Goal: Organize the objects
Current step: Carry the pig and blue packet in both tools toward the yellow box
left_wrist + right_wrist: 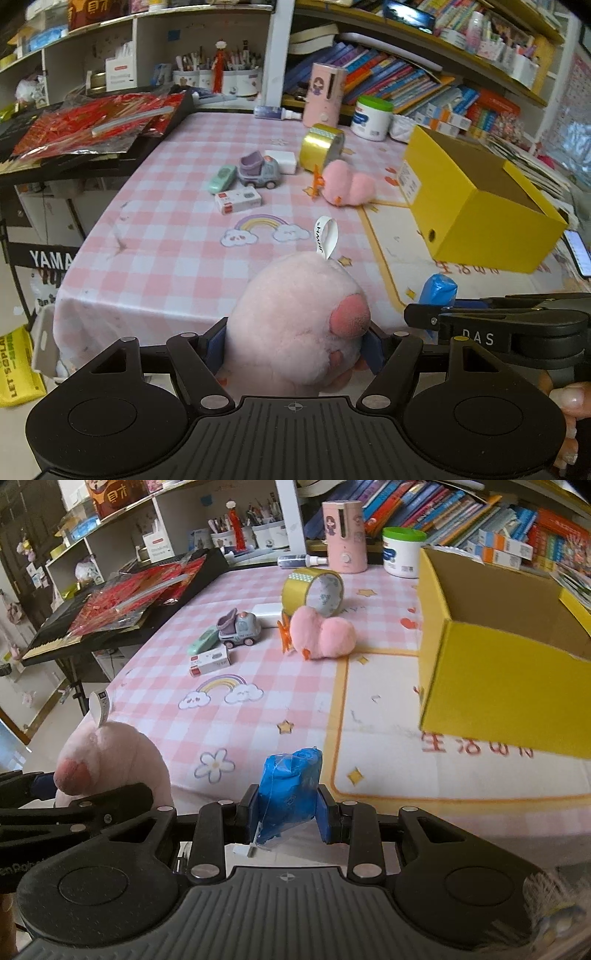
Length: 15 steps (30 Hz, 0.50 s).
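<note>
My left gripper is shut on a pale pink plush toy with a white label loop, held over the near edge of the pink checked table. My right gripper is shut on a crumpled blue plastic packet, also at the near edge; the plush shows to its left. An open yellow cardboard box stands at the right. Farther back lie a pink fluffy heart, a gold tape roll, a purple toy truck, a mint toy car and a small white box.
A keyboard stand with red foil sheets borders the table's left. At the back stand a pink dispenser, a green-lidded tub, pen cups and shelves of books. A phone lies beside the yellow box. A person's fingers hold the right gripper.
</note>
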### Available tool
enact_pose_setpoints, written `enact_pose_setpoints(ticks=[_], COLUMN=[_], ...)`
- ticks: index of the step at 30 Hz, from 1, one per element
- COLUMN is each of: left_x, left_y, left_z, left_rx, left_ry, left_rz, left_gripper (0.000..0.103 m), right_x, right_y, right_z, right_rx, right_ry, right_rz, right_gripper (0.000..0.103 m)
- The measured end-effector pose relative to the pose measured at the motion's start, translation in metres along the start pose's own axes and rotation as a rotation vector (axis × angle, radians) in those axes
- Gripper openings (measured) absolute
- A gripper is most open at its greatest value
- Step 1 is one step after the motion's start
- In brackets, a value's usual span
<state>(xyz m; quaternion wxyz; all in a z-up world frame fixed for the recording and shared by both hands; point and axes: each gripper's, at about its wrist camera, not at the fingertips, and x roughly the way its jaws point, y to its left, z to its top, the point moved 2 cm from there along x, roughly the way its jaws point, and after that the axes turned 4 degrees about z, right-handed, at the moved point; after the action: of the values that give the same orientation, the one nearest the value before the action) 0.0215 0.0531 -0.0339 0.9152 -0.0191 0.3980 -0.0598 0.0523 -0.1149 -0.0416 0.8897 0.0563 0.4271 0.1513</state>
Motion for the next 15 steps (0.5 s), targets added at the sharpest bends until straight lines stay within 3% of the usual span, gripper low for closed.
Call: enact_pose_setpoints(ticks=[15], left_x=[-0.014], left_y=[-0.031], left_z=[-0.024], left_rx=[0.106], left_ry=[0.016], left_rz=[-0.088], left_gripper=[0.07], right_x=[-0.036], right_y=[-0.015], right_z=[-0.045], right_rx=[0.089], right_ry=[-0.023], right_rz=[-0.064], right_gripper=[0.029])
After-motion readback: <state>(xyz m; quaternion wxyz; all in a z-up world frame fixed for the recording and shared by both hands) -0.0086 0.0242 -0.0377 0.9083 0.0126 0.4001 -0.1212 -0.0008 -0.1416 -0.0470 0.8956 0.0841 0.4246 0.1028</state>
